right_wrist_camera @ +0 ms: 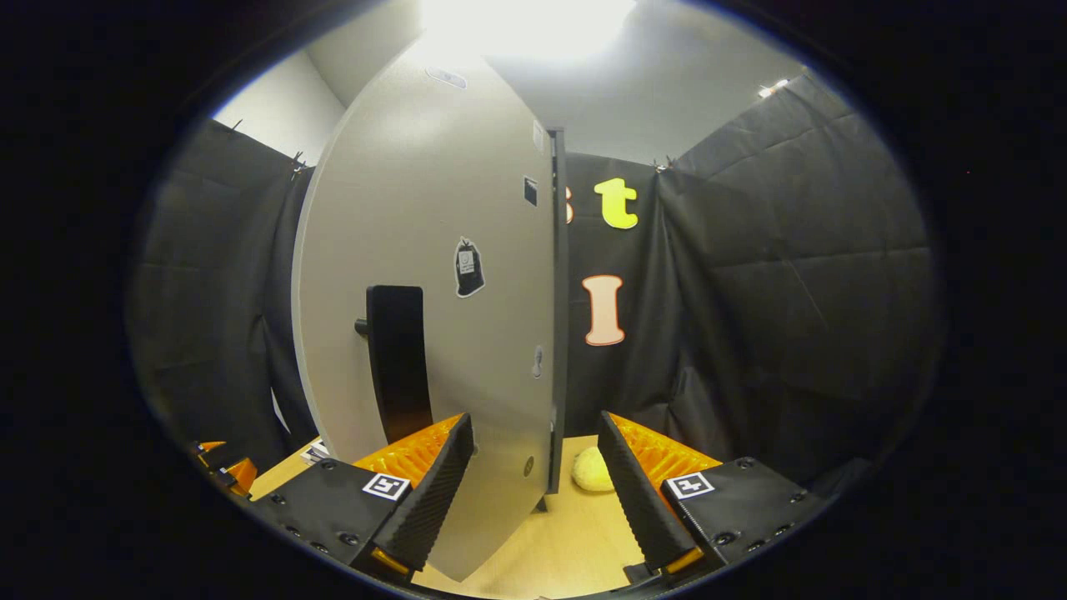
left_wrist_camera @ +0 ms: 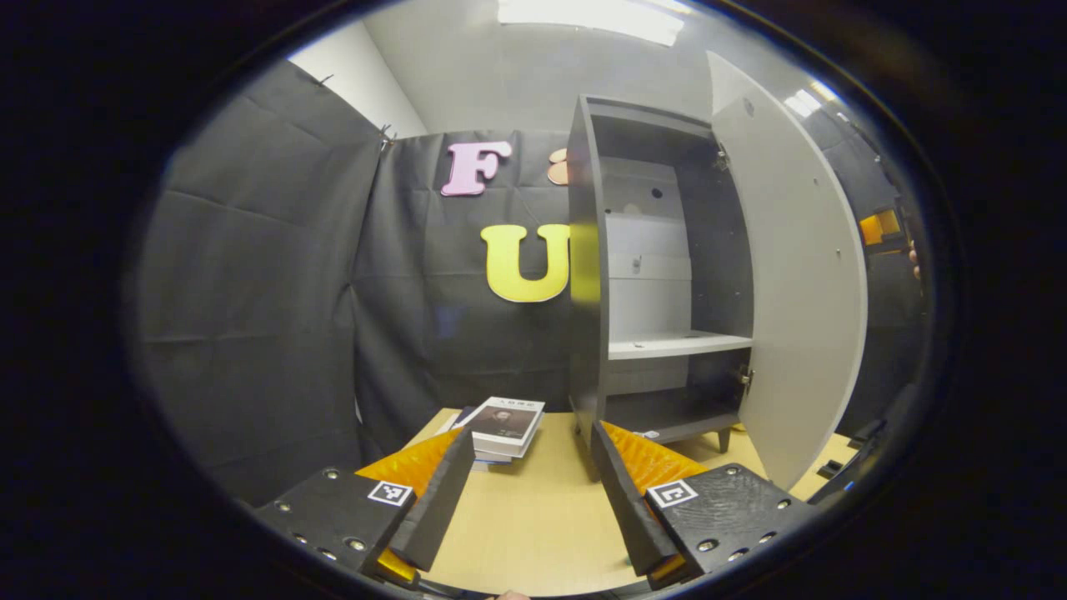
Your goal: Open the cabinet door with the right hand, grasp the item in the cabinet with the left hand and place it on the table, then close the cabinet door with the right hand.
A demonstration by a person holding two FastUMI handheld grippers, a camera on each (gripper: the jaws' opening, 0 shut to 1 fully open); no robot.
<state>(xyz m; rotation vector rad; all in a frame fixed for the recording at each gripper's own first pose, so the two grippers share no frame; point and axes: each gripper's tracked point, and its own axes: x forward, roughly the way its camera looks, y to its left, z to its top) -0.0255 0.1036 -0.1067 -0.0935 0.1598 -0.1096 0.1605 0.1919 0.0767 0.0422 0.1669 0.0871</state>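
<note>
Grey cabinet door [right_wrist_camera: 433, 275] stands open w/ its edge between right gripper [right_wrist_camera: 533, 475] jaws, both grippers spread, holding nothing. Risk: left gripper [left_wrist_camera: 525, 475] near books [left_wrist_camera: 504, 427]; door could clip it.

Cabinet [left_wrist_camera: 658, 275] on table [left_wrist_camera: 533, 517], door [left_wrist_camera: 792, 275] swung open rightward; books [left_wrist_camera: 504, 427] on table left of cabinet.

I worked in a staged recording booth, not a lived-in room. Black cloth [left_wrist_camera: 275, 275] hung on clips as its walls, below a plain white ceiling with strip lighting [left_wrist_camera: 592, 18]. A single small cabinet [left_wrist_camera: 658, 275] stood on a light wooden table [left_wrist_camera: 533, 517], beside a stack of books [left_wrist_camera: 503, 425].
</note>
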